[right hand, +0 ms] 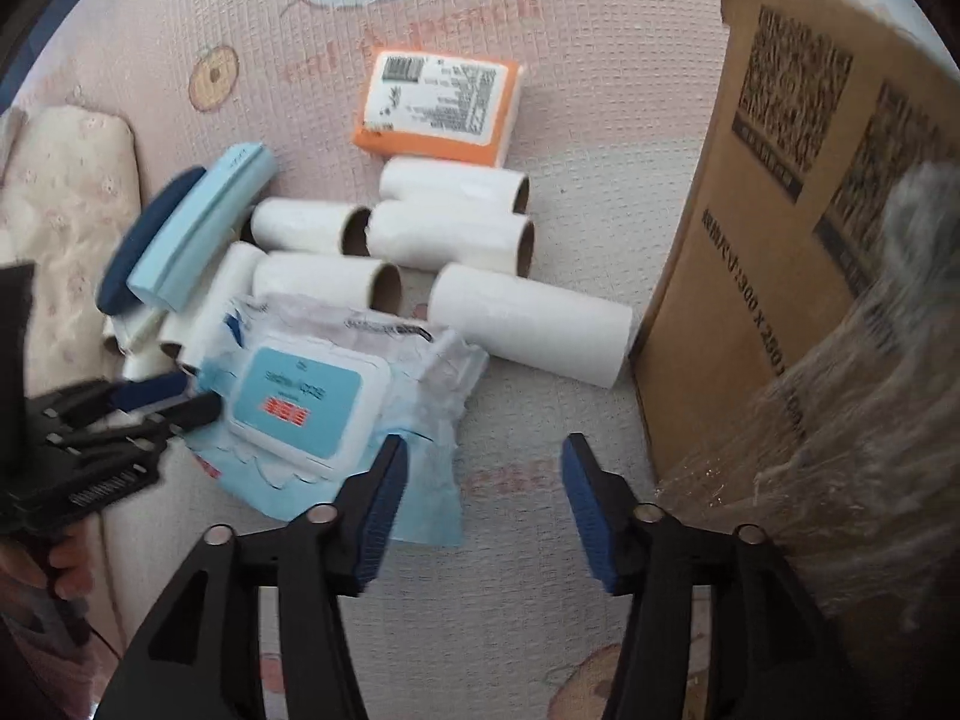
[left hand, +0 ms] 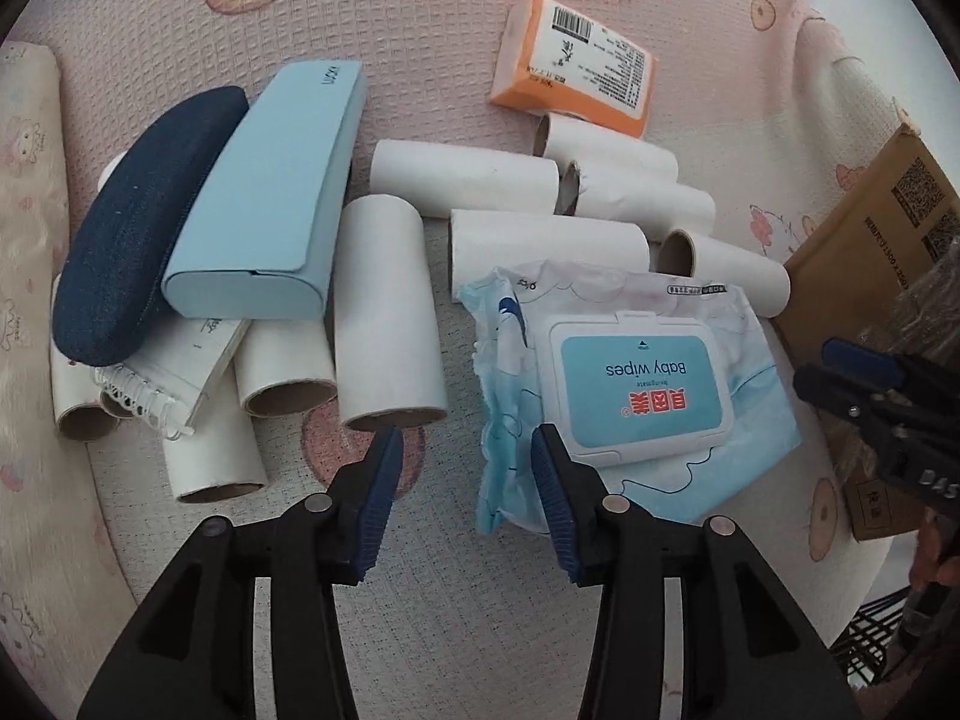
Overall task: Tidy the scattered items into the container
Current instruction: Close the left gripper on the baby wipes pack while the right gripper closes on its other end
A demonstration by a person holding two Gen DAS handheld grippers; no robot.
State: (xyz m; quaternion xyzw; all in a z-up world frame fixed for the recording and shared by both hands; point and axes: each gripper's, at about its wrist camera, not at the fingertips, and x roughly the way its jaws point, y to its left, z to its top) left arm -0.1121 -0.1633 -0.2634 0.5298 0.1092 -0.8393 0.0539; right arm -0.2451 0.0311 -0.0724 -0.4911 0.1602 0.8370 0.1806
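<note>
Underneath everything lies a pink quilted mat printed with cartoon figures, and on it, to the right of the right gripper, stands the biggest thing here, a brown cardboard box with clear plastic film bunched at its near side. Ahead of both grippers lies a loose heap of white cardboard tubes, some side by side, one reaching almost to the box wall. Left of the left gripper a pale blue case leans on a dark blue case, both resting over more tubes and a spiral-bound notepad. Just ahead of the left gripper, touching its right finger, is a crumpled blue pack of baby wipes with a white flip lid; it sits ahead and left of the right gripper. Farthest ahead, beyond the tubes, lies a small orange packet with a white barcode label. Both grippers stand about half open with nothing between their blue pads. The left one hovers over bare mat beside the wipes, the right one over bare mat between the wipes and the box.
</note>
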